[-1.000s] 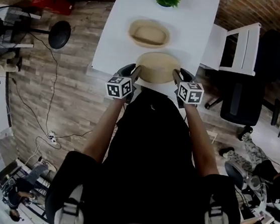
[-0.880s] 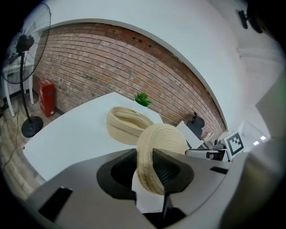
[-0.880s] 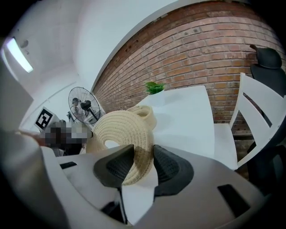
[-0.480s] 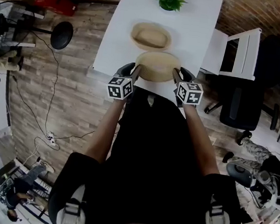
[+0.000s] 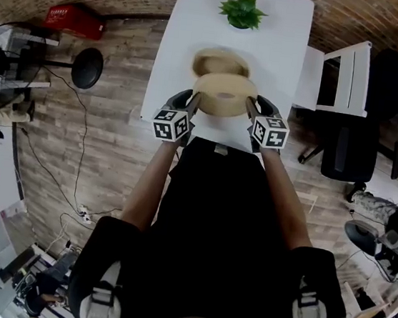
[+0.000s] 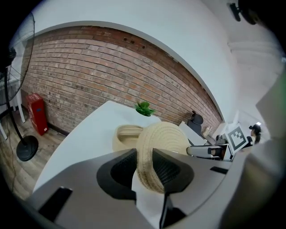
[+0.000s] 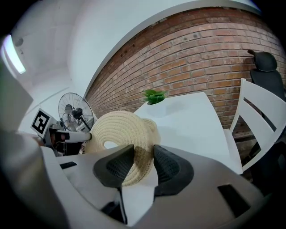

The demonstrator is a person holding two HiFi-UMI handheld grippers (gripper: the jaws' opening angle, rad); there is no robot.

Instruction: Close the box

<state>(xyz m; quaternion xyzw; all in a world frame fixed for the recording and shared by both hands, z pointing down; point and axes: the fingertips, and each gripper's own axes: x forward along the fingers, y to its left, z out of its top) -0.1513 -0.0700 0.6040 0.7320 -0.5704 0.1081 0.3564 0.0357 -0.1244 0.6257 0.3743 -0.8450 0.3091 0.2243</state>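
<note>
Placing step: we held the woven lid (image 5: 225, 94), fingers of left gripper (image 5: 191, 103) and right gripper (image 5: 252, 110) clenched on its rim, near the open box (image 5: 213, 58); centring and lowering remained.

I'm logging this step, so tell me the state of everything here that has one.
woven lid: held by its rim at both sides, not yet on the woven box.
woven box: open, standing on the white table.
left gripper: shut on the woven lid.
right gripper: shut on the woven lid.
plant: upright at the table's far end.
</note>
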